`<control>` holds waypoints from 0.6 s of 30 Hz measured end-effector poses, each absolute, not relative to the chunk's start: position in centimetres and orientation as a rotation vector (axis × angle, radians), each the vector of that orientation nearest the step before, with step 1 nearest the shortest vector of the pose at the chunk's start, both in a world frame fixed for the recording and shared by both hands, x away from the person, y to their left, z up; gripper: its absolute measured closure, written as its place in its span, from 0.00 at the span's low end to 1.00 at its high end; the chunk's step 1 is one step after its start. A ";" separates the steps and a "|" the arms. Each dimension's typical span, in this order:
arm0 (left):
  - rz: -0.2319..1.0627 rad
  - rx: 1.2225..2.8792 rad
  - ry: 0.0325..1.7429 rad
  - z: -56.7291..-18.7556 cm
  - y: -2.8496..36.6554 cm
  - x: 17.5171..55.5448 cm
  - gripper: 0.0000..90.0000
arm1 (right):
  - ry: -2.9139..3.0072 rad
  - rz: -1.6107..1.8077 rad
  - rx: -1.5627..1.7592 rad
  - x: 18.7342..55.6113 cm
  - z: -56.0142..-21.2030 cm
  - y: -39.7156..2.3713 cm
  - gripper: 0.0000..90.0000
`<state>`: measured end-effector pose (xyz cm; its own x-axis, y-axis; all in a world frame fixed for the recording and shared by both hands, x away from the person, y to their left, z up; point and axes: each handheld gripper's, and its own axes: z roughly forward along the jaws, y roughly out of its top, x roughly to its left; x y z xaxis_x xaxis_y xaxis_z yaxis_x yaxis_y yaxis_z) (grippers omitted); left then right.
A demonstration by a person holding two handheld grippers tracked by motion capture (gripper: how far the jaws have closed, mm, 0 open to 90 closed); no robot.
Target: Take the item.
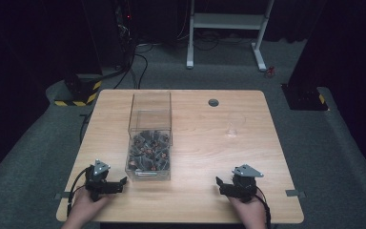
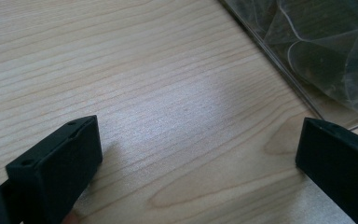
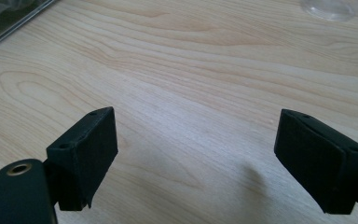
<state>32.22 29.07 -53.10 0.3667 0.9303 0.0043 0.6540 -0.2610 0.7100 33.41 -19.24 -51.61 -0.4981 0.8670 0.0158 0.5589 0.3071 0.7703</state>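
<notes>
Tongs (image 1: 124, 182) beside clear bin (image 1: 150, 125) of pieces (image 1: 148, 151)

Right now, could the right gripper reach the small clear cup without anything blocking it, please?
Probably yes: the right gripper is open, and only bare table lies between it and the clear cup; the clear box stands off to its left.

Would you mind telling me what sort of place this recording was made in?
Probably a lab or recording studio rather than a home: a lone wooden table on grey carpet, black curtains around it, cables trailing to dark equipment behind, and a white metal stand. A clear plastic box of small parts sits ready.
</notes>
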 end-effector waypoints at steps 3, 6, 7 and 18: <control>0.574 2.010 1.366 -53.1 29.1 32.2 0.01 | 2.182 1.045 1.257 33.3 -51.6 -18.7 0.15; 0.574 2.010 1.366 -53.1 29.1 32.2 0.01 | 2.185 1.057 1.249 33.2 -51.5 -18.3 0.15; 0.574 2.010 1.366 -53.1 29.1 32.2 0.01 | 2.185 1.069 1.251 33.2 -51.5 -18.0 0.15; 0.574 2.010 1.366 -53.1 29.1 32.2 0.01 | 2.234 1.098 1.195 32.8 -51.3 -16.0 0.15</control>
